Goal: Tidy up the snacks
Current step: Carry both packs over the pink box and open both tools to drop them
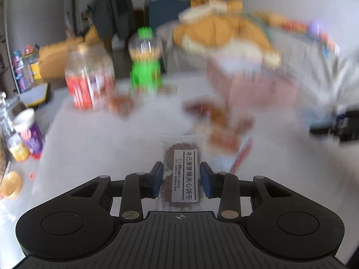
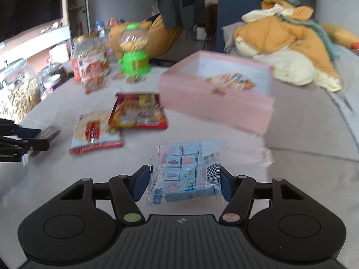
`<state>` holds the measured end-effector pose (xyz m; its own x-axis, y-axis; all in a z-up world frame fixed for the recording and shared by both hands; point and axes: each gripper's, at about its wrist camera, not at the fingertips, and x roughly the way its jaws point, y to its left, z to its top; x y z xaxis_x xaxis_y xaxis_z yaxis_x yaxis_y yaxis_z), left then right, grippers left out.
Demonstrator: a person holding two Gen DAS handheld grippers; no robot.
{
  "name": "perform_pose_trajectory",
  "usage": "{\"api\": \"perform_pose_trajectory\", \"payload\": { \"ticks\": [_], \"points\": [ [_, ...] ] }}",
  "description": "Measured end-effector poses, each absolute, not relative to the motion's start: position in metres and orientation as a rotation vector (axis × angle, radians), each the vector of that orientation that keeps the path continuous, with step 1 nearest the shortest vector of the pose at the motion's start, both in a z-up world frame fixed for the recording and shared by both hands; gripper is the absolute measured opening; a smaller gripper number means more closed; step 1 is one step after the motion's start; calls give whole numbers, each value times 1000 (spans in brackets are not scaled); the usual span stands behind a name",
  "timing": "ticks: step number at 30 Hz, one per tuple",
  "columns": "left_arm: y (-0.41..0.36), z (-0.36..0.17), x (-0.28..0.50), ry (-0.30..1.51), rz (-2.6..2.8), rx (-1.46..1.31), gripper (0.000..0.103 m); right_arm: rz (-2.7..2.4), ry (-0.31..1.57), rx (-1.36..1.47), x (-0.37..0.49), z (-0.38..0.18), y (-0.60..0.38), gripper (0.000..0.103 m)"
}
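Pink box holds one packet so far. My left gripper pinches a biscuit pack, right gripper pinches a blue candy bag, both short of the box; two flat packets remain beside it

On the worktop, an open box sits toward the far right edge with packets inside. Two flat snack packets lie side by side near the middle. A jar and a dispenser stand along the far edge, more jars at the left edge.
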<state>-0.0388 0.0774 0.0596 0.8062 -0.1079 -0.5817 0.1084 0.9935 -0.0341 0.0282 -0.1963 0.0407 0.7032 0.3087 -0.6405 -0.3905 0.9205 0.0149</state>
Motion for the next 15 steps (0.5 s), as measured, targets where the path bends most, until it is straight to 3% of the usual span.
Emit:
{"api": "perform_pose_trajectory", "payload": {
  "ticks": [7, 13, 15],
  "points": [
    [21, 139, 46, 399, -304, -86, 41, 314, 536, -33, 45, 100, -227, 64],
    [-35, 108, 166, 431, -372, -248, 47, 234, 536, -30, 71, 106, -242, 64],
    [-43, 88, 199, 515, -312, -314, 43, 204, 554, -42, 86, 101, -244, 64]
  ]
}}
